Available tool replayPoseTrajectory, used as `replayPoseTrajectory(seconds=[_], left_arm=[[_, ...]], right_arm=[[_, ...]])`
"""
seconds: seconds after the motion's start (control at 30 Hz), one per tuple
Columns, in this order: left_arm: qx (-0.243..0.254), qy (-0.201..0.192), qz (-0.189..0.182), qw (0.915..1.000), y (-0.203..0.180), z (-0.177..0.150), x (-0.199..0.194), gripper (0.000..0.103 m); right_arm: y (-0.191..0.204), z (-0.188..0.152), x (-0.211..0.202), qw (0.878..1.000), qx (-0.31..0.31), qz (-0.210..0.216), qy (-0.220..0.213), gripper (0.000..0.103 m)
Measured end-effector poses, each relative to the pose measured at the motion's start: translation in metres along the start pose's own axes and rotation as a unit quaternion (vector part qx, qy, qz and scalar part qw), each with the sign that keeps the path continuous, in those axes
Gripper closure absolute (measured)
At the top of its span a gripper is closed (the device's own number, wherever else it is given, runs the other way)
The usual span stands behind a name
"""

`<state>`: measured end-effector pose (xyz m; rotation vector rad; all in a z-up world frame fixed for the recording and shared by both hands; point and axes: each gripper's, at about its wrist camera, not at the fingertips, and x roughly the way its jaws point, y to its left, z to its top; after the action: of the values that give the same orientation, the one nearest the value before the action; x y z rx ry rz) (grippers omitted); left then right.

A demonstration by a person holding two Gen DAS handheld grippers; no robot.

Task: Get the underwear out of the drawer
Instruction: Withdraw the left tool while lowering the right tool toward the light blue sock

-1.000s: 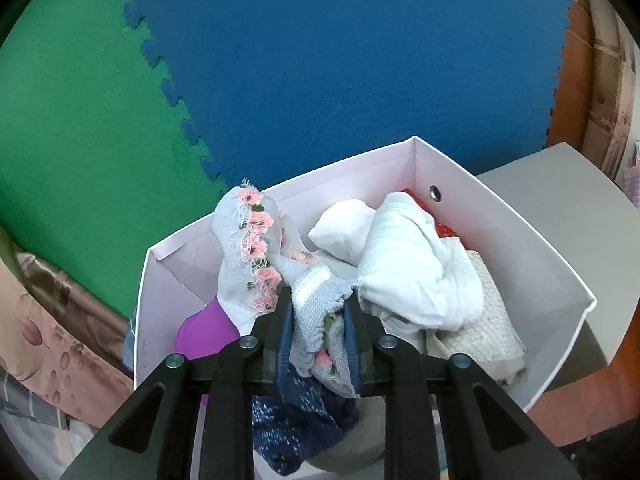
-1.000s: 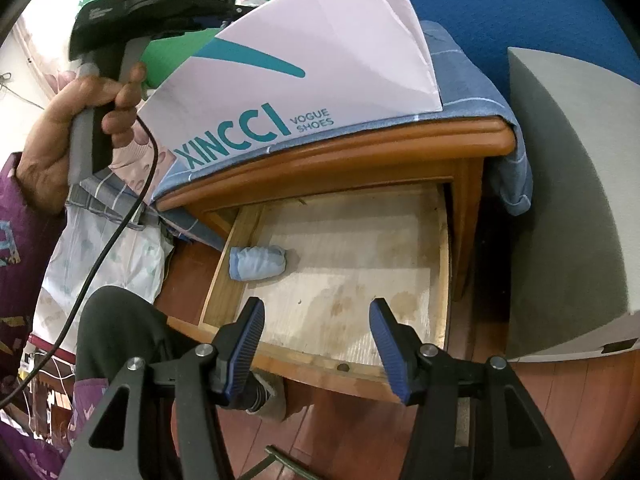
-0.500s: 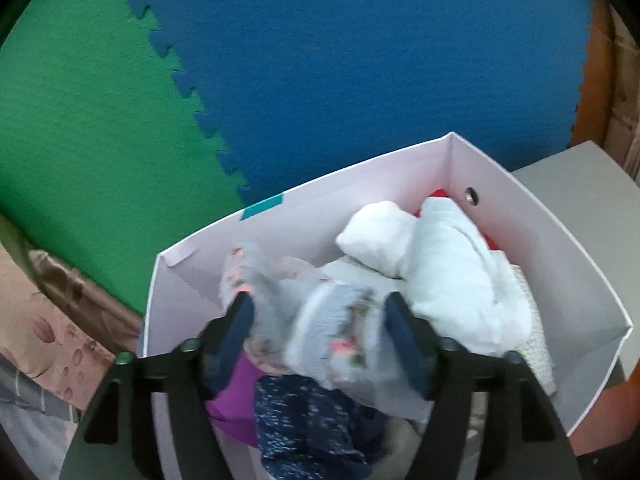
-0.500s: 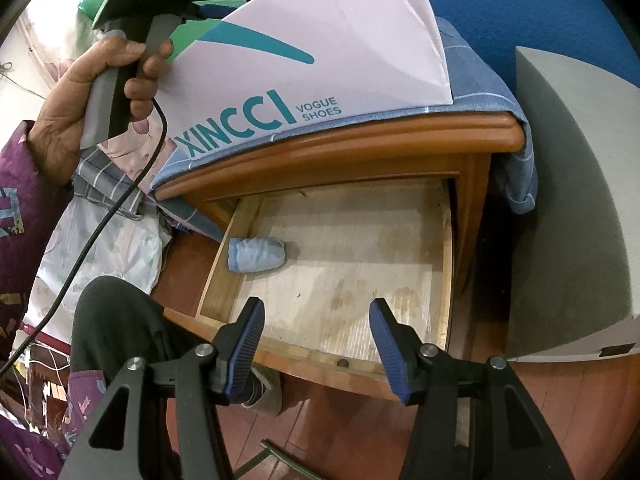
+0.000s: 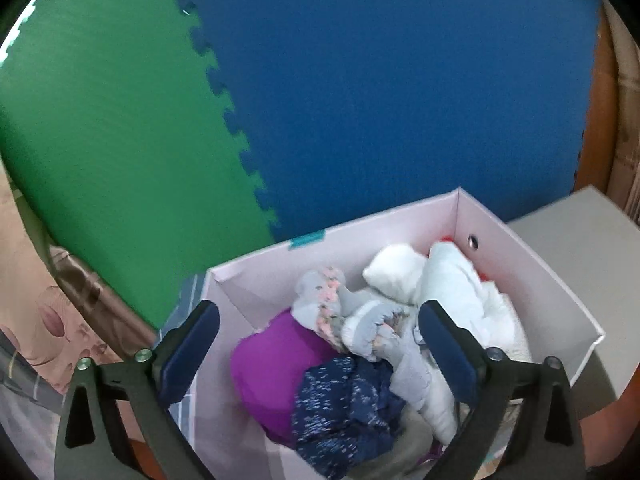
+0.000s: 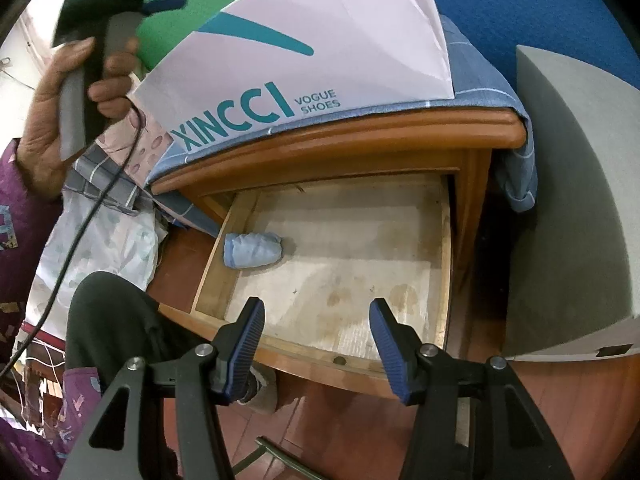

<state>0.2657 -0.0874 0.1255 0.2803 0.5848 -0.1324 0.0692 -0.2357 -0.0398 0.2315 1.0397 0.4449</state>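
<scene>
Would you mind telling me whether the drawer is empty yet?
Not yet. The open drawer holds one rolled blue garment against its left wall; the rest of its floor is bare.

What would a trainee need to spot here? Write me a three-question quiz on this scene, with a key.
1. True or false: the open wooden drawer is empty.
2. Multiple choice: where does the grey garment with pink floral lace trim lie? A) clamped in the left gripper B) in the white cardboard shoe box C) in the drawer
3. Fill in: the right gripper hovers over the drawer's front edge with its jaws ___ and nothing between them.

Key
1. False: a rolled light blue garment lies at the drawer's left side.
2. B: it rests on the clothes pile; the left gripper's jaws are opening and its pads stand clear of it.
3. open
</scene>
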Motion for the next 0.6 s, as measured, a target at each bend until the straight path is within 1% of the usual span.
replayPoseTrajectory(seconds=[0.1, 0.17, 0.27, 0.33, 0.47, 0.53, 0.6], left_arm=[[-0.024, -0.027, -0.011, 0.9993, 0.017, -0.004, -0.022, 0.000], [-0.043, -0.035, -0.023, 0.9982, 0.031, -0.010, -0.036, 0.000], [-0.081, -0.043, -0.032, 0.9953, 0.059, -0.039, -0.060, 0.000], [-0.091, -0.039, -0.030, 0.9947, 0.072, -0.060, -0.070, 0.000], [-0.110, -0.007, -0.011, 0.9939, 0.100, -0.111, -0.083, 0.000], [-0.128, 0.011, -0.010, 0.9917, 0.117, -0.141, -0.087, 0.000], [-0.149, 0.026, -0.013, 0.9883, 0.131, -0.167, -0.088, 0.000]], right_arm=[[0.002, -0.001, 0.004, 1.000, -0.004, -0.005, 0.005, 0.047], [0.003, -0.001, 0.006, 1.000, -0.008, -0.010, 0.007, 0.047], [0.006, -0.002, 0.009, 1.000, -0.015, -0.014, 0.010, 0.047], [0.008, -0.002, 0.012, 1.000, -0.021, -0.017, 0.013, 0.047], [0.019, -0.003, 0.021, 0.998, -0.044, -0.025, 0.025, 0.047], [0.029, -0.003, 0.030, 0.997, -0.064, -0.022, 0.040, 0.047], [0.045, -0.001, 0.043, 0.993, -0.098, -0.025, 0.061, 0.047]])
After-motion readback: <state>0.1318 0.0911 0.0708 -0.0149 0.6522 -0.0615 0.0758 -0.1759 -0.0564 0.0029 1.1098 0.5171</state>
